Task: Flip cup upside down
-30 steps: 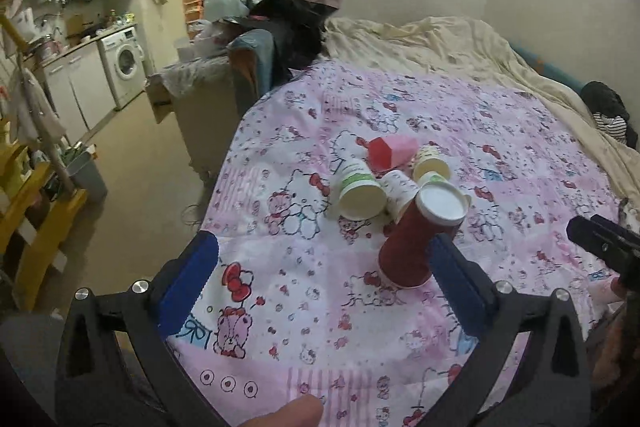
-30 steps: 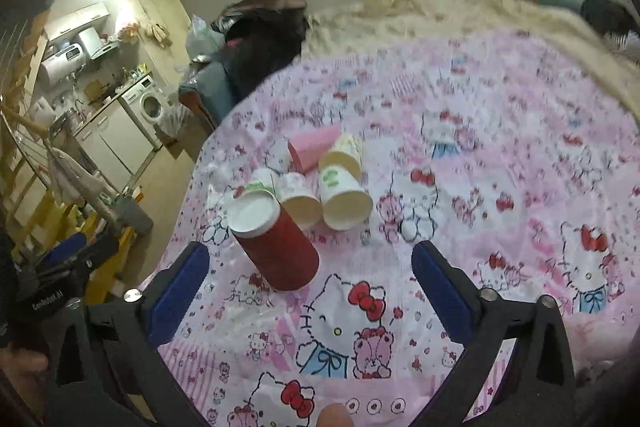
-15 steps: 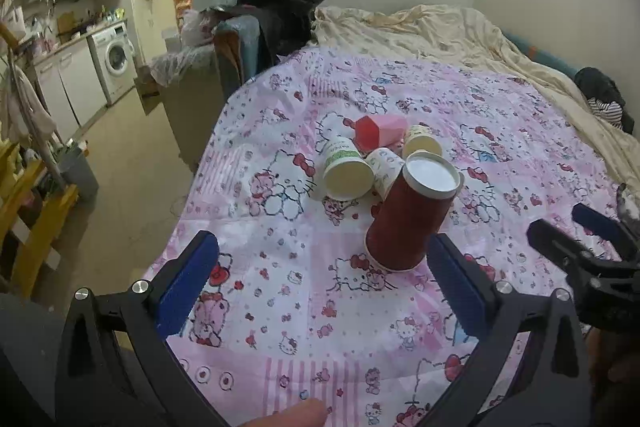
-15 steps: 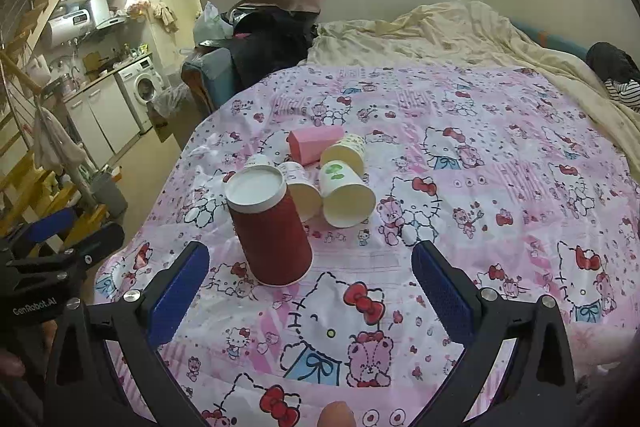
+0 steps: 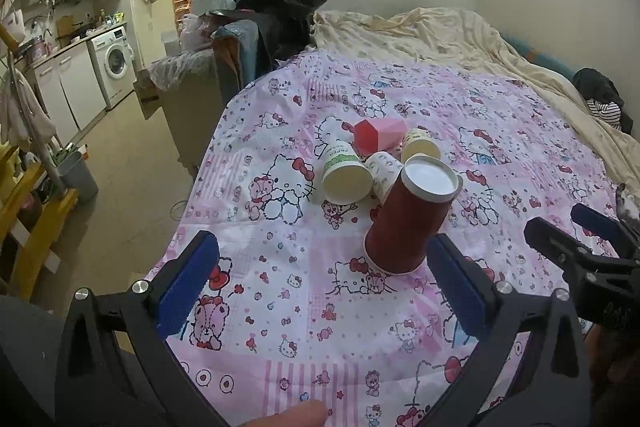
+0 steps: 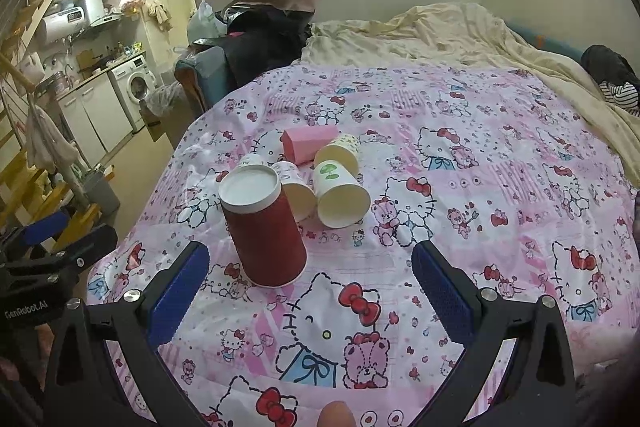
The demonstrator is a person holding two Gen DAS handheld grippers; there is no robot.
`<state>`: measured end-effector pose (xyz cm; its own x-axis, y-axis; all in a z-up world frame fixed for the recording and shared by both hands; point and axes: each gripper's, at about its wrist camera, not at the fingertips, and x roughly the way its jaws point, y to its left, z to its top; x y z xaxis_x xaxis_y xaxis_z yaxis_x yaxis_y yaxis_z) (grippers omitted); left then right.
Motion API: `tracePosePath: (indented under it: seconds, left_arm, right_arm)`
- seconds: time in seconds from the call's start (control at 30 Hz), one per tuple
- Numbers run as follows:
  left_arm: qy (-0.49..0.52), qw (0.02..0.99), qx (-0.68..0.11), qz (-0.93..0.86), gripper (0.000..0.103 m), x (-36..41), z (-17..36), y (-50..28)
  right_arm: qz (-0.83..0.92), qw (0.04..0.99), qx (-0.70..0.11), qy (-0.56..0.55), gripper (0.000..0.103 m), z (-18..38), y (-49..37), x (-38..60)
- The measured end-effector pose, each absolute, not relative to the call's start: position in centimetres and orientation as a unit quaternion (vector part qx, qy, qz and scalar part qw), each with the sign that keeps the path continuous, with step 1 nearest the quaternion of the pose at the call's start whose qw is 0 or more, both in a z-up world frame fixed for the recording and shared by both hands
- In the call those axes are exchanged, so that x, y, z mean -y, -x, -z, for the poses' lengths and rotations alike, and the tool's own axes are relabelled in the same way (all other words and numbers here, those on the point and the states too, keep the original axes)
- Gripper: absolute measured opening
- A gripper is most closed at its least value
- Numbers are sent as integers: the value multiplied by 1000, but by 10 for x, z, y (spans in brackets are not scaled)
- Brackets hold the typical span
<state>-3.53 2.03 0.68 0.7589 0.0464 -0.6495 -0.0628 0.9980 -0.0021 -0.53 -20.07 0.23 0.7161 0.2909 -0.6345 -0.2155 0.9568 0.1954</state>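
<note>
A red paper cup (image 5: pixel 408 219) stands upside down on the pink Hello Kitty sheet (image 5: pixel 280 211), white base up; it also shows in the right wrist view (image 6: pixel 264 231). Behind it lie several tipped cups: a white cup with green print (image 5: pixel 346 173) (image 6: pixel 338 195), a patterned white cup (image 5: pixel 386 173) (image 6: pixel 294 189), a cream cup (image 5: pixel 420 145) (image 6: pixel 338 155) and a pink cup (image 5: pixel 378 133) (image 6: pixel 308 143). My left gripper (image 5: pixel 320 285) is open and empty, just short of the red cup. My right gripper (image 6: pixel 310 293) is open and empty, the red cup ahead to its left.
The sheet covers a bed with a cream blanket (image 5: pixel 420 35) at the back. A pile of clothes and bags (image 5: pixel 264 11) sits at the far left corner. The bed's left edge drops to the floor, with a washing machine (image 5: pixel 114 65) and grey bin (image 5: pixel 78 177) beyond.
Both grippers have drawn back and levelled out, so the cups sit a little farther off. The red cup stays upside down and no cup has moved.
</note>
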Motion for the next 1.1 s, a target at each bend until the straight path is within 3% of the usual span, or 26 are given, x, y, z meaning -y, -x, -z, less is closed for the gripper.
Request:
tracePosePath:
  seconds: [1.1]
  left_arm:
    - [19, 939, -341, -31, 103, -24, -10, 35]
  right_arm:
    - [-120, 930, -341, -63, 103, -8, 7, 206]
